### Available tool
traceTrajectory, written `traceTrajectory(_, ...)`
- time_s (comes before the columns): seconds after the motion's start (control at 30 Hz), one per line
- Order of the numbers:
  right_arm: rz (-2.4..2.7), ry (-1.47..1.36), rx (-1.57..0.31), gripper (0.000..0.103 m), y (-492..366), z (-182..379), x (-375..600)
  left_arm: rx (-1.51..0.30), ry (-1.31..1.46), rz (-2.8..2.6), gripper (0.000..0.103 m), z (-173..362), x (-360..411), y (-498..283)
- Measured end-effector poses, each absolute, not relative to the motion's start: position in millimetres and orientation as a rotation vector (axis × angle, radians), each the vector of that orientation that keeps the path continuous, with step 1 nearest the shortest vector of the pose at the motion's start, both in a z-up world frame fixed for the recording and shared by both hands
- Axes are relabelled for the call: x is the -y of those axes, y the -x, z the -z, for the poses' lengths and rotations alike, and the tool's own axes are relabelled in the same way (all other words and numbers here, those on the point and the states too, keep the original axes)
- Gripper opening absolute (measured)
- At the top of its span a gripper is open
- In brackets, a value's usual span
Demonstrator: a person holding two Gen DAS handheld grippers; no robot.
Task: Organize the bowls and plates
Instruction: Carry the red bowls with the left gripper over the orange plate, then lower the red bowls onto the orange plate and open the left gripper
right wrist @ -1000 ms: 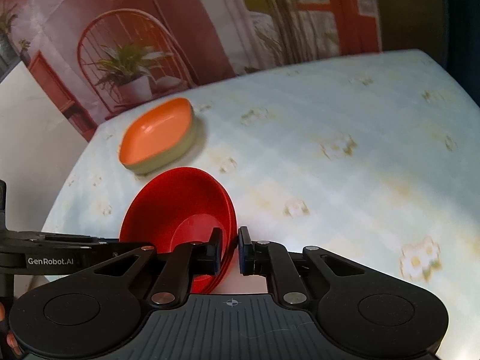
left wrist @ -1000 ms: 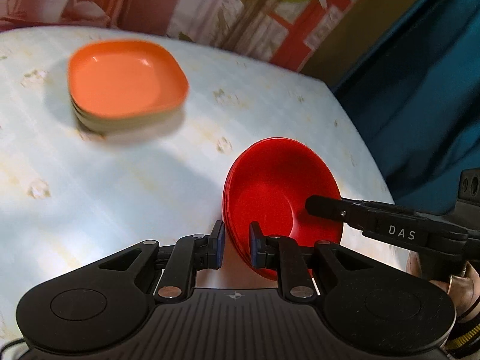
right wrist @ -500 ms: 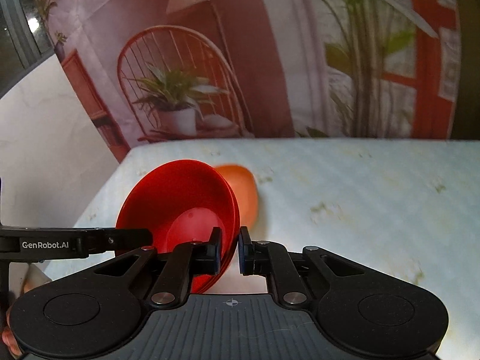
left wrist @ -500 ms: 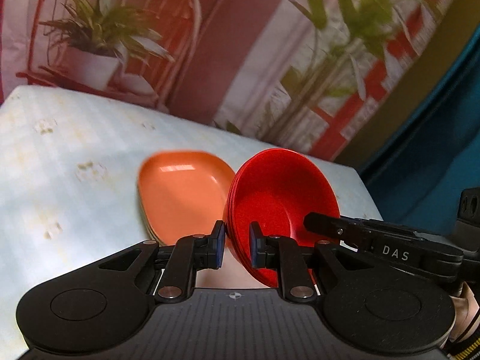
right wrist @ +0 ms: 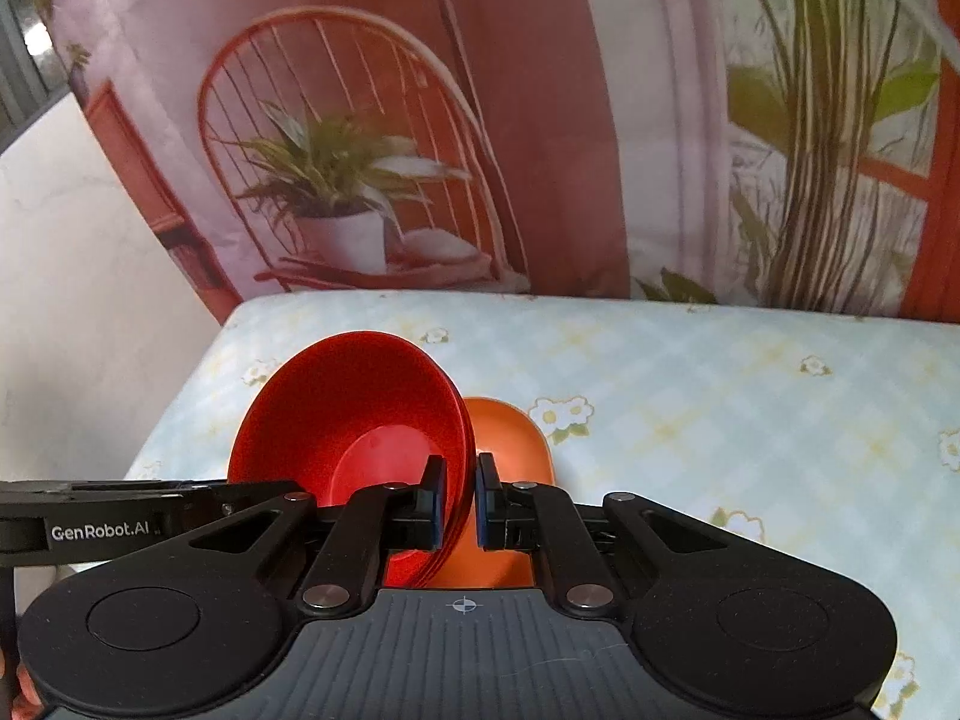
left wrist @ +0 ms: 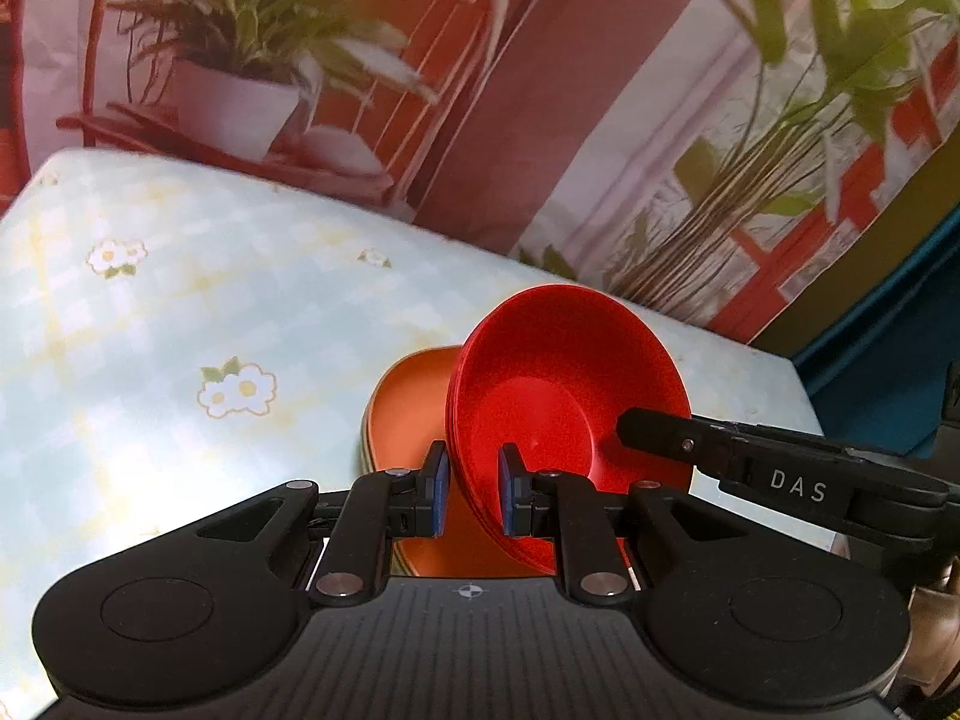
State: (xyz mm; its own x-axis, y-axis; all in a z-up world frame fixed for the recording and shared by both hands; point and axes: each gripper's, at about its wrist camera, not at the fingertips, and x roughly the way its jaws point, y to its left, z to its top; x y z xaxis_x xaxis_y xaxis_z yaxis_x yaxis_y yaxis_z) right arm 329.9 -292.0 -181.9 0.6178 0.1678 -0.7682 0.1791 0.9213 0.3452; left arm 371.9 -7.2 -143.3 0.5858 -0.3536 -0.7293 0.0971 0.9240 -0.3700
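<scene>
A stack of red bowls [left wrist: 558,396] is held in the air between both grippers. My left gripper [left wrist: 474,495] is shut on its left rim, and my right gripper [right wrist: 461,501] is shut on its right rim [right wrist: 360,414]. The bowls hang directly over a stack of orange plates [left wrist: 408,420], which sits on the table and also shows in the right wrist view [right wrist: 510,444]. The bowls hide most of the plates. I cannot tell whether bowls and plates touch.
The table has a pale blue checked cloth with daisies [left wrist: 150,330]. Its far edge meets a printed backdrop of plants and a chair [right wrist: 360,180]. A dark teal surface [left wrist: 888,312] lies beyond the table's right side.
Both grippers carried the red bowls across the table towards the orange plates. The bowls now sit over the plates, which were apart to the far left a second ago.
</scene>
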Motion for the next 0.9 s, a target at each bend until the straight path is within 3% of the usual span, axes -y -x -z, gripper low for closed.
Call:
traceTrajectory(0.7,0.066,-0.433,-1.008,0.011,-341,220,293,-0.967,0.268,0.262,0.019,167,12,-383)
traceTrajectory(0.8,0.068,-0.44,-0.987,0.02,-340,217,293,-0.962,0.263,0.282,0.024,164,12,-380)
traceTrajectory(0.9,0.065,-0.436,-0.972,0.02,-336,212,294,-0.936,0.248,0.268,0.042,157,11,-375)
